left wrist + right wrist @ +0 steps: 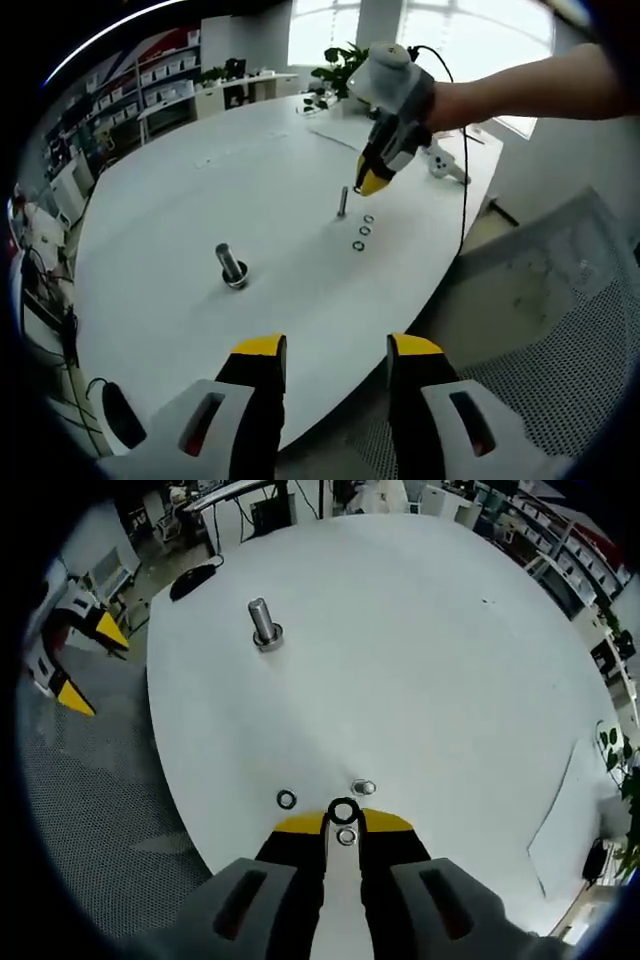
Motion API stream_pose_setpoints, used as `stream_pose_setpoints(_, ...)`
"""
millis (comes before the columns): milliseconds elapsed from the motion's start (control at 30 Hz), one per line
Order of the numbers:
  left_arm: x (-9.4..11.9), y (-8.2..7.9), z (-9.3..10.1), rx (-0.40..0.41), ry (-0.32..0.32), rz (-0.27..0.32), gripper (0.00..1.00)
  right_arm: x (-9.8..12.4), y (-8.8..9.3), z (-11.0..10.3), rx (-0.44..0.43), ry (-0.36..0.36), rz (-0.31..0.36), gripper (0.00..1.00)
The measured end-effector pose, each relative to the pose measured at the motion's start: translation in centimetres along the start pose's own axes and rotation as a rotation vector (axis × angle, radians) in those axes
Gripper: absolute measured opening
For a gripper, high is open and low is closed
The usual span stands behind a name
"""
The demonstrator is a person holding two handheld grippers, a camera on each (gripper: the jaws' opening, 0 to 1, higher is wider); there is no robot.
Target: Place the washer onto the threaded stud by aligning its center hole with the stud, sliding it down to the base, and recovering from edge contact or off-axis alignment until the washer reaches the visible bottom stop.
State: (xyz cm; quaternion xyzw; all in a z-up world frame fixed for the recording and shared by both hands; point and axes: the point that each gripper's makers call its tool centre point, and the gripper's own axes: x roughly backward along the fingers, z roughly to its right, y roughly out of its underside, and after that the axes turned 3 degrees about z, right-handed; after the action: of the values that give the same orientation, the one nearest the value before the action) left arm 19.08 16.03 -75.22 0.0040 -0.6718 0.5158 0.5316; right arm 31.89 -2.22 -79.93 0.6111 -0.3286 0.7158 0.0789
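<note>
White and broad, the round table (430, 660) carries everything I see. My right gripper (343, 823) has its yellow-tipped jaws closed nearly together on a small dark washer (343, 811), pinched by its edge just above the tabletop. A second ring sits at the jaw tips just below it; I cannot tell whether it is held. Two more washers (286, 800) lie beside the tips, near the table edge. In the left gripper view a slim threaded stud (342, 201) stands upright just beside the right gripper, with loose washers near its foot. A thicker bolt (263, 623) stands well apart. My left gripper (335, 355) is open wide, holding nothing. No writing is legible. Shelves (165, 75) and a plant (340, 65) stand beyond.
</note>
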Motion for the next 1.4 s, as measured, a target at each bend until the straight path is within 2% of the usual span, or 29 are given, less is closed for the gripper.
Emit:
stream_pose_setpoints(500, -0.1, 0.2, 0.1, -0.001, 0.005, -0.007, 0.39, -0.6, -0.8, 0.9, 0.027, 0.003, -0.018, 0.13)
stream_pose_setpoints(733, -0.1, 0.3, 0.2, -0.004, 0.007, -0.016, 0.39, -1.2, -0.2, 1.2, 0.035, 0.003, -0.044, 0.13)
stream_pose_setpoints(967, -0.2, 0.5, 0.3, -0.008, 0.011, -0.024, 0.39, -1.2, -0.7, 1.3, 0.025, 0.003, -0.026, 0.13)
stream_pose_setpoints(1400, -0.3, 0.9, 0.4, -0.011, 0.017, -0.042, 0.38, -2.4, -0.4, 1.4, 0.028, -0.009, -0.050, 0.14)
